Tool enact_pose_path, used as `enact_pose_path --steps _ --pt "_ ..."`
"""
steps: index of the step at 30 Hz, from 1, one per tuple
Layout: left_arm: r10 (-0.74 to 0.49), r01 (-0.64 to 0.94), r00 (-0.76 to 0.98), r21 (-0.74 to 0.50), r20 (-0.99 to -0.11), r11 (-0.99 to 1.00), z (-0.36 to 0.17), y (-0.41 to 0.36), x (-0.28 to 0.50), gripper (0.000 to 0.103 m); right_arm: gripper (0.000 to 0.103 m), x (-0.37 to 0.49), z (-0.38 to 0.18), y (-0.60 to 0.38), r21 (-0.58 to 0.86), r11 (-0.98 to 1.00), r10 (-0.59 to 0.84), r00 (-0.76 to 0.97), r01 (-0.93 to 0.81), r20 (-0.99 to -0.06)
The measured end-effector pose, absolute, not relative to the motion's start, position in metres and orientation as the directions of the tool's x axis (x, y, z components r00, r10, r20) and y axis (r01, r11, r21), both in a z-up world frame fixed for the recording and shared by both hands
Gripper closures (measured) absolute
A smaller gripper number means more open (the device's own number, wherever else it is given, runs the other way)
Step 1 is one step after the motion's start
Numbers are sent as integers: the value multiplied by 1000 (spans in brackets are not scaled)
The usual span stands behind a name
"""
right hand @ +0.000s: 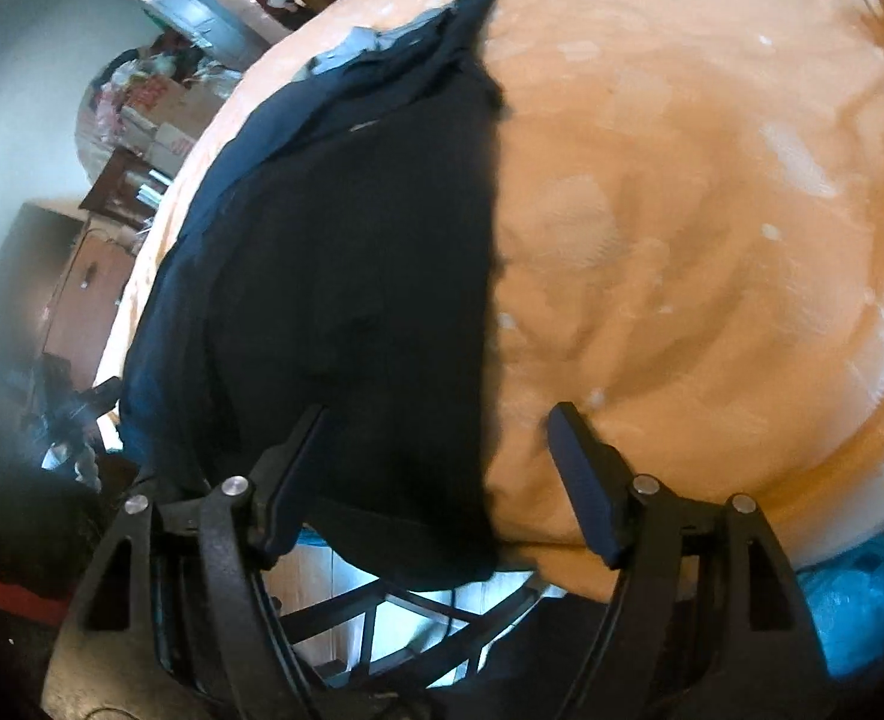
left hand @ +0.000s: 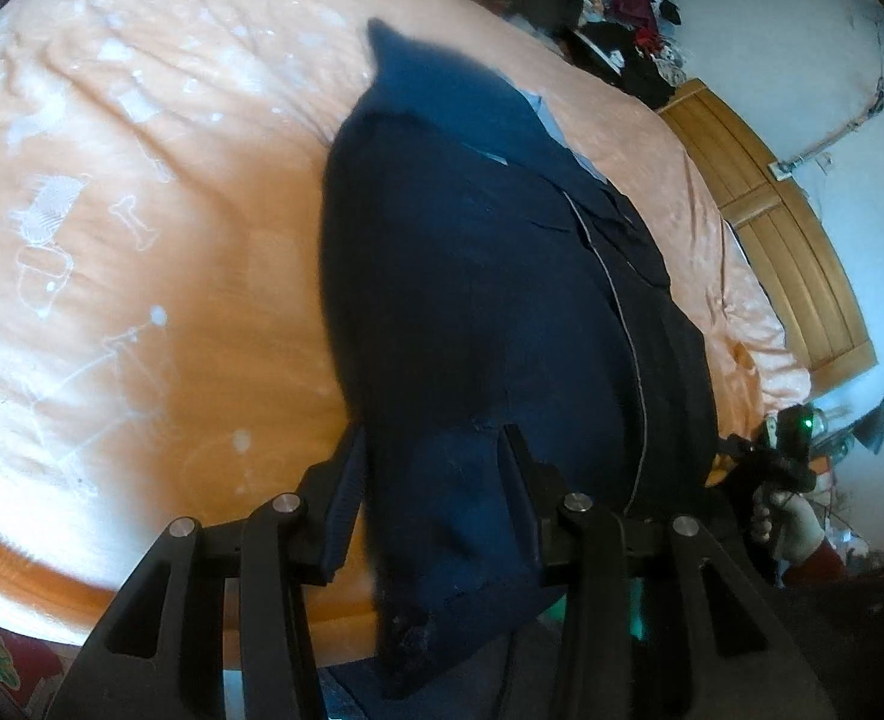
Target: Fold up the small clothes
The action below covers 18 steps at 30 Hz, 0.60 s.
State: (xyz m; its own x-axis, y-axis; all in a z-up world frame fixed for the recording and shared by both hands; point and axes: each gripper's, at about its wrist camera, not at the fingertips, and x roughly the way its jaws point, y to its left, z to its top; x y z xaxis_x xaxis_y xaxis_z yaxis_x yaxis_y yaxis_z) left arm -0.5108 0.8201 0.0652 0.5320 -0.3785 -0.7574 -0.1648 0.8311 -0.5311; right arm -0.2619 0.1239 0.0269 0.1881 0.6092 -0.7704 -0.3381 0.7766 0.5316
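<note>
Orange bedding printed with pale white figures point(left hand: 142, 240) covers the bed that carries the work, with a wooden bed frame point(left hand: 790, 252) beyond its far side and heaped clutter past the far corner. A dark navy garment point(left hand: 478, 276) lies lengthwise on the bedding, running from the near edge toward the far side. A thin pale seam line runs along it and a strip of light blue cloth point(left hand: 538, 114) peeks out from under its far end.

From the left wrist view, the left gripper point(left hand: 436, 450) has its jaws spread with a loose navy flap hanging between the fingers and spilling over the near edge; whether the pads actually pinch the cloth cannot be told, since the gap looks wider than the fabric. From the right wrist view, the right gripper point(right hand: 436, 420) stands with jaws wide apart and released, straddling the garment's point(right hand: 346, 252) right-hand edge near the bed's near edge, one finger point(right hand: 298, 450) over dark cloth, the other point(right hand: 580, 474) over bare bedding point(right hand: 712, 240). A hand holding that tool shows at the right of the left view point(left hand: 784, 516).

This looks like an early step: taking hold of the near hem before a fold. The next move likely calls for both jaws to close on the near corners, then carry them toward the far end while keeping the edges even.
</note>
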Motion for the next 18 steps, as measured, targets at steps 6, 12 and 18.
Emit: enact_pose_path --steps 6,12,18 --pt "-409 -162 526 -560 -745 812 63 826 -514 60 29 -270 16 124 566 749 638 145 -345 -756" --pt "-402 -156 499 -536 -767 829 62 817 -522 64 30 -278 9 133 587 719 655 79 -373 -752" --pt "-371 -193 492 -514 -788 836 57 821 -518 76 30 -277 5 138 570 727 642 84 -383 -762"
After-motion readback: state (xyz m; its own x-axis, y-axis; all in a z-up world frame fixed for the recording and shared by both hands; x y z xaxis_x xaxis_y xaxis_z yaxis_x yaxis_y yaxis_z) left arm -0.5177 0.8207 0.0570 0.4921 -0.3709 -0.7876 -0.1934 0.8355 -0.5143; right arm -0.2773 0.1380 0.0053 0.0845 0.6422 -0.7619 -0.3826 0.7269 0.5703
